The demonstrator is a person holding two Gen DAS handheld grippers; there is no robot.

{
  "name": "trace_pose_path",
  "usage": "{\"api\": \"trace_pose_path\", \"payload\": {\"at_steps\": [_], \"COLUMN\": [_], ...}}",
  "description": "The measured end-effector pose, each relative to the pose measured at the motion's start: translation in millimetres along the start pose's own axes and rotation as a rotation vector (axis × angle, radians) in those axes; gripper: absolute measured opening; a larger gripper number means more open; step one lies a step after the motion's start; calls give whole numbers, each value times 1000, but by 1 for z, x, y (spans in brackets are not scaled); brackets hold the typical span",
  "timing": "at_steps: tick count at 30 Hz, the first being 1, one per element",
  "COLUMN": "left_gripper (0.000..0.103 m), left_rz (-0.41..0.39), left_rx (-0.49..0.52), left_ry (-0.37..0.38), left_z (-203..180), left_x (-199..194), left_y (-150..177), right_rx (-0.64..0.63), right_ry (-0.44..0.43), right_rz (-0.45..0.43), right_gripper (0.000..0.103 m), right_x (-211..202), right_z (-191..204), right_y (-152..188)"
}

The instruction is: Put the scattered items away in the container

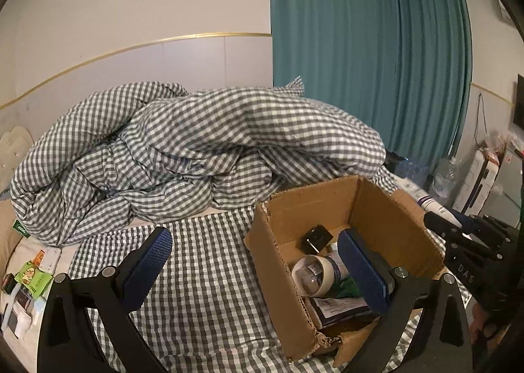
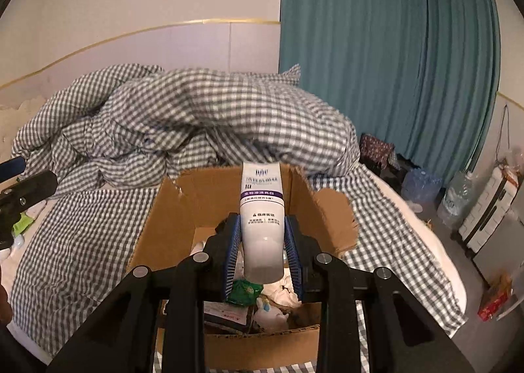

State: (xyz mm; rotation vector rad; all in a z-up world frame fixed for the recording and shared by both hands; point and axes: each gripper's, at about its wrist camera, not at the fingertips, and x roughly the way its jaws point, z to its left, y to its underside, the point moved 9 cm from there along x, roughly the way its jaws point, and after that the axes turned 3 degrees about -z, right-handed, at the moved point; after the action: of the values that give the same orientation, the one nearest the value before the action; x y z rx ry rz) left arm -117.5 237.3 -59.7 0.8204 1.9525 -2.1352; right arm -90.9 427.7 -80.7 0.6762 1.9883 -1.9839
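Observation:
An open cardboard box (image 1: 386, 209) stands on the checked bed; it also shows in the right wrist view (image 2: 183, 209). Inside lie a tape roll (image 1: 311, 275), a small black cube (image 1: 316, 237), a green packet (image 2: 244, 291) and papers. My right gripper (image 2: 263, 229) is shut on a white toothpaste tube (image 2: 262, 209) with a purple band, held above the box. The tube's tip shows in the left wrist view (image 1: 422, 198). My left gripper (image 1: 258, 261) is open and empty, one finger over the box, the other over the sheet.
A crumpled checked duvet (image 1: 196, 150) lies behind the box. Small items (image 1: 32, 278) are scattered at the bed's left edge. Teal curtains (image 1: 366, 62), water bottles (image 2: 457, 196) and a white suitcase (image 2: 491, 209) stand at the right.

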Motion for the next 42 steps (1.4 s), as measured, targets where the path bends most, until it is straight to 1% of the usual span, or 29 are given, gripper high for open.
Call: {"api": "trace_pose_path", "payload": {"at_steps": [7, 8, 9, 10, 11, 12, 13, 15, 19, 22, 24, 26, 34, 40, 42], "left_gripper": [103, 103, 103, 103, 103, 103, 103, 103, 103, 103, 103, 103, 103, 103, 103], "left_rz": [53, 56, 59, 61, 63, 65, 67, 69, 59, 47, 38, 25, -15, -44, -50], "left_rx": [2, 4, 5, 4, 3, 2, 1, -1, -6, -8, -13, -21, -46, -81, -93], "left_ry": [3, 4, 5, 5, 6, 5, 4, 3, 2, -3, -5, -10, -47, -92, -111], "left_z": [-1, -1, -1, 0, 1, 1, 2, 4, 9, 14, 20, 26, 58, 102, 118], "left_x": [27, 29, 30, 32, 32, 34, 34, 34, 24, 14, 6, -3, -40, -70, -78], "left_y": [13, 14, 15, 15, 15, 16, 17, 17, 16, 11, 7, 4, -2, -2, 1], "right_rx": [7, 8, 10, 14, 21, 28, 31, 32, 33, 34, 29, 21, 7, 7, 15], "right_ry": [2, 7, 22, 29, 36, 43, 48, 58, 65, 68, 65, 58, 40, -11, -41], "right_rz": [38, 40, 39, 33, 19, 3, -6, -15, -28, -48, -57, -67, -111, -130, -128], "right_gripper": [27, 34, 52, 62, 77, 82, 83, 87, 89, 95, 101, 103, 103, 103, 103], "right_x": [32, 34, 36, 36, 35, 32, 33, 30, 22, 10, 2, -6, -38, -55, -59], "right_z": [1, -1, -3, -4, -6, -8, -7, -7, -5, 1, 6, 11, 42, 81, 97], "right_y": [11, 11, 12, 12, 10, 8, 6, 3, -4, -11, -15, -19, -37, -46, -46]}}
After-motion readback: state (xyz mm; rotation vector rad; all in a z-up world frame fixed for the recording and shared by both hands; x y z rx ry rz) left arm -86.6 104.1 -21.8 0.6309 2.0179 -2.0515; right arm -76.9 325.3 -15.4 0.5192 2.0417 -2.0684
